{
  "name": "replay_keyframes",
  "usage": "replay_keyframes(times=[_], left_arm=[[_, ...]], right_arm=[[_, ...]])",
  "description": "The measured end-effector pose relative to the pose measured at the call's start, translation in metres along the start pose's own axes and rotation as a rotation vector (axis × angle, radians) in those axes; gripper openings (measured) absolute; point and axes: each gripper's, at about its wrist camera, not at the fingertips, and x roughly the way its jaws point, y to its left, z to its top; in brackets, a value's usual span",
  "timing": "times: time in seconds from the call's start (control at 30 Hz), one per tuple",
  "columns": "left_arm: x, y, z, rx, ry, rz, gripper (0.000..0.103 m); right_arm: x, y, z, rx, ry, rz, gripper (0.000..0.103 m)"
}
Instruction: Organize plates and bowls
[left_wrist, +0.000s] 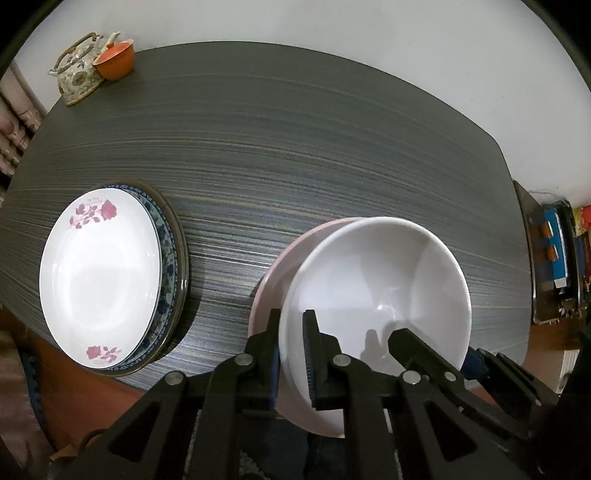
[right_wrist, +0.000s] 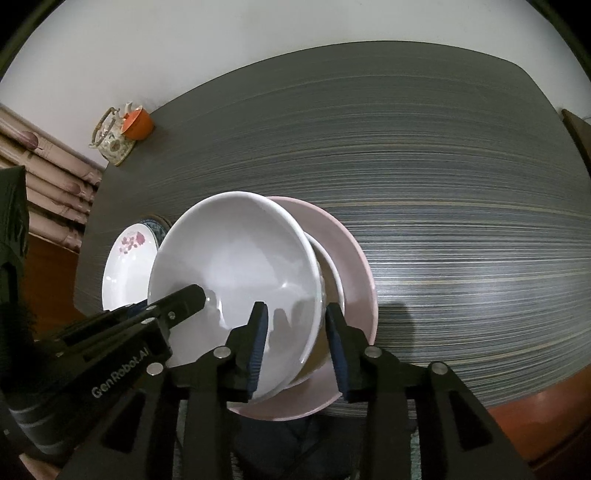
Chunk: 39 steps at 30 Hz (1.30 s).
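Note:
A white bowl (left_wrist: 373, 280) leans tilted inside a pink bowl (left_wrist: 273, 280) near the table's front edge. My left gripper (left_wrist: 292, 321) is shut on the white bowl's near left rim. In the right wrist view the white bowl (right_wrist: 236, 258) rests on a second white bowl (right_wrist: 334, 273) nested in the pink bowl (right_wrist: 354, 251). My right gripper (right_wrist: 295, 310) straddles the right rim, open, with a gap showing at the outer pad. A stack of plates (left_wrist: 99, 280), topped by a rose-printed one, lies to the left.
The dark striped table (left_wrist: 295, 147) stretches away behind the dishes. A floral teapot (left_wrist: 75, 74) and an orange cup (left_wrist: 114, 61) stand at its far left corner. A cluttered shelf (left_wrist: 554, 258) sits beyond the right edge.

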Motion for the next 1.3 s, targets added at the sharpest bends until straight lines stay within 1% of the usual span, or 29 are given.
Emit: replay_keyframes(times=[0.07,0.13,0.23,0.33,0.4,0.53,0.63,0.83,0.93,1.03,1.1,1.3], left_arm=[[-0.001,0.000,-0.001,0.003,-0.006,0.001,0.013],[-0.003,0.000,-0.001,0.008,-0.014,-0.001,0.016],[-0.008,0.000,-0.001,0.016,-0.042,-0.007,0.018],[-0.013,0.000,0.001,0.023,-0.061,-0.020,0.018],[-0.014,0.002,0.003,0.019,-0.062,-0.026,0.018],[-0.018,0.002,0.003,0.021,-0.072,-0.038,0.020],[-0.021,0.004,0.001,0.022,-0.080,-0.056,0.022],[-0.028,0.010,0.001,0.019,-0.104,-0.077,0.023],[-0.032,0.015,0.001,0.009,-0.115,-0.082,0.026],[-0.036,0.017,-0.001,-0.003,-0.127,-0.079,0.031],[-0.039,0.020,-0.001,-0.004,-0.138,-0.076,0.032],[-0.043,0.030,-0.004,-0.030,-0.162,-0.065,0.034]], right_arm=[[-0.001,0.002,0.000,-0.002,-0.003,-0.004,0.034],[-0.001,0.003,-0.001,-0.002,-0.005,-0.005,0.034],[-0.003,0.004,-0.002,-0.002,-0.011,-0.009,0.034],[-0.006,0.004,-0.001,-0.001,-0.029,-0.021,0.040],[-0.011,0.003,0.000,-0.007,-0.049,-0.019,0.040],[-0.015,0.001,0.003,-0.003,-0.067,-0.017,0.045],[-0.018,0.000,0.004,-0.003,-0.079,-0.014,0.045],[-0.022,0.000,0.006,-0.003,-0.102,-0.005,0.045],[-0.024,0.000,0.005,-0.009,-0.116,-0.007,0.045],[-0.026,0.000,0.004,-0.006,-0.130,-0.015,0.045],[-0.028,-0.001,0.004,-0.005,-0.139,-0.013,0.045],[-0.034,-0.002,0.001,-0.023,-0.178,-0.043,0.045]])
